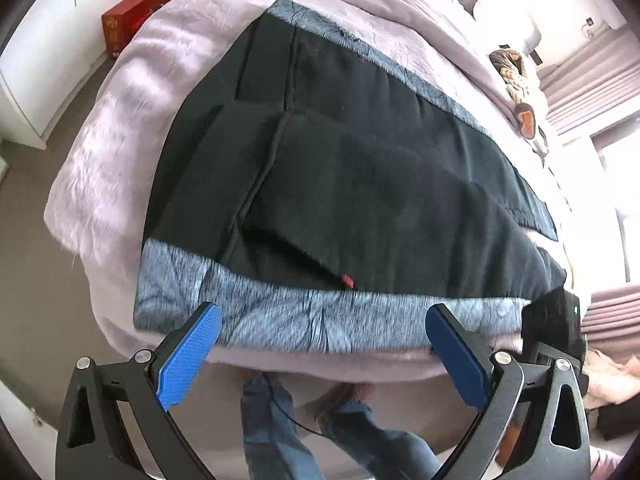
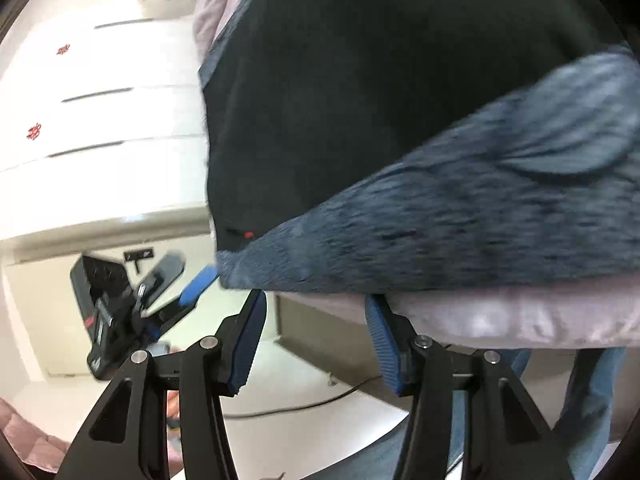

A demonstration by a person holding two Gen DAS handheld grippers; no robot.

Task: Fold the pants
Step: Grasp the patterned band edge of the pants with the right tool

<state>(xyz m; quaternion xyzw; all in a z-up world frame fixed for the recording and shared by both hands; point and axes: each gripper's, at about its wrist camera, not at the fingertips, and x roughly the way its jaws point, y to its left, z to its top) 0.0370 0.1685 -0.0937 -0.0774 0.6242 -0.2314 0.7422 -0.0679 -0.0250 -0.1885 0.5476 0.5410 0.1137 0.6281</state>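
Black pants (image 1: 360, 184) with a grey fleecy band lie flat on the lilac bed cover (image 1: 120, 128). My left gripper (image 1: 324, 344) hangs wide open at their near edge, empty. My right gripper (image 2: 316, 340) stands half open under that edge, gripping nothing.

Nothing properly readable anywhere. Closest thing: a gold round emblem on the red box (image 1: 132, 20), upper left of the left wrist view, too blurry to make out. Red decorative marks on the white drawers (image 2: 100, 120), left side of the right wrist view, also illegible.
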